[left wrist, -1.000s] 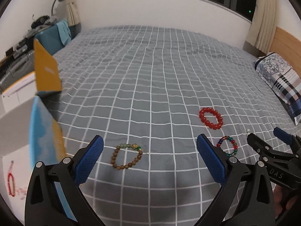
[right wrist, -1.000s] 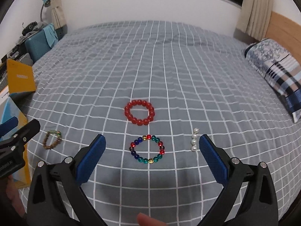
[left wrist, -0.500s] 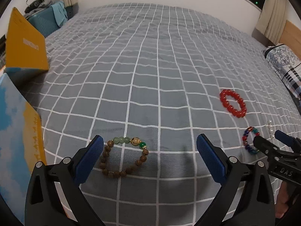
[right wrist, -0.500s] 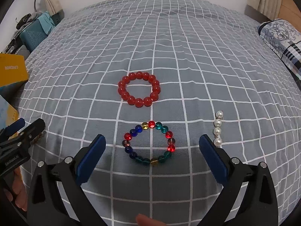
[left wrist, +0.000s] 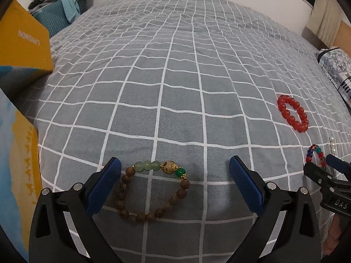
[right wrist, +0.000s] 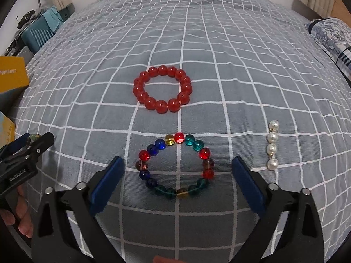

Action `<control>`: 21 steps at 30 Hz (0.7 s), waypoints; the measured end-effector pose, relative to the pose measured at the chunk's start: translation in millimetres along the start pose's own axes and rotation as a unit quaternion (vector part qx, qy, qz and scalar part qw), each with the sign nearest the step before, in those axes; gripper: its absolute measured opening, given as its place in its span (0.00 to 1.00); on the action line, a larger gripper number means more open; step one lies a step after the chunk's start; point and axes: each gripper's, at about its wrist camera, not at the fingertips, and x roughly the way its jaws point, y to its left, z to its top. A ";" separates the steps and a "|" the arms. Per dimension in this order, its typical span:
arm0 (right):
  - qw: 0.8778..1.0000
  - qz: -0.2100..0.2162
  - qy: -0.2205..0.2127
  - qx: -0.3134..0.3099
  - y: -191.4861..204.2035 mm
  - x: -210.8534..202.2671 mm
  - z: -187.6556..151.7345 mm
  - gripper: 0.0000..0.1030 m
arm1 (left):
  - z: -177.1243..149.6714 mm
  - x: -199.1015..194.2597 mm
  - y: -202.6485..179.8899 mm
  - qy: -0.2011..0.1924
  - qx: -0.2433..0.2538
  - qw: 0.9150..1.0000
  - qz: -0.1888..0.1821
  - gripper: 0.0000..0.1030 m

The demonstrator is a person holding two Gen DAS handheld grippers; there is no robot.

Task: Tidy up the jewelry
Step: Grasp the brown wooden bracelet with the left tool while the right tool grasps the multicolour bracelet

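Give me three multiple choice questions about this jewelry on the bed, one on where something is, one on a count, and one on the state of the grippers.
1. What lies between the left gripper fingers?
A. wooden bead bracelet
B. red bead bracelet
C. pearl strand

2. How many pearls are on the pearl strand?
A. two
B. four
C. seven

3. What state is the right gripper in?
A. shut on the multicolour glass bead bracelet
B. open, holding nothing
C. shut on nothing

Answers: 1 A, it lies on the bedspread between the pads. 2 B, four show in a row. 3 B, pads stand apart either side of the bracelet.

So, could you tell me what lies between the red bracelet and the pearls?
In the right wrist view, only bare checked bedspread lies between the red bracelet and the pearls; the multicolour bracelet sits nearer the camera, off that line.
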 end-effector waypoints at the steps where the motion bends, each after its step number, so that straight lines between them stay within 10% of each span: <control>1: 1.000 -0.001 0.001 -0.001 0.4 1.1 0.1 0.83 | -0.9 -0.5 -0.9 0.000 0.001 1.000 0.001 0.90; 15: 1.000 -0.020 0.014 0.006 -0.5 -2.1 0.4 0.28 | -3.3 -6.9 8.9 0.012 -0.012 0.999 0.032 0.16; 21: 1.000 -0.027 0.003 0.002 5.1 -15.6 -2.1 0.15 | -2.3 -18.5 8.7 0.008 -0.021 1.000 0.005 0.13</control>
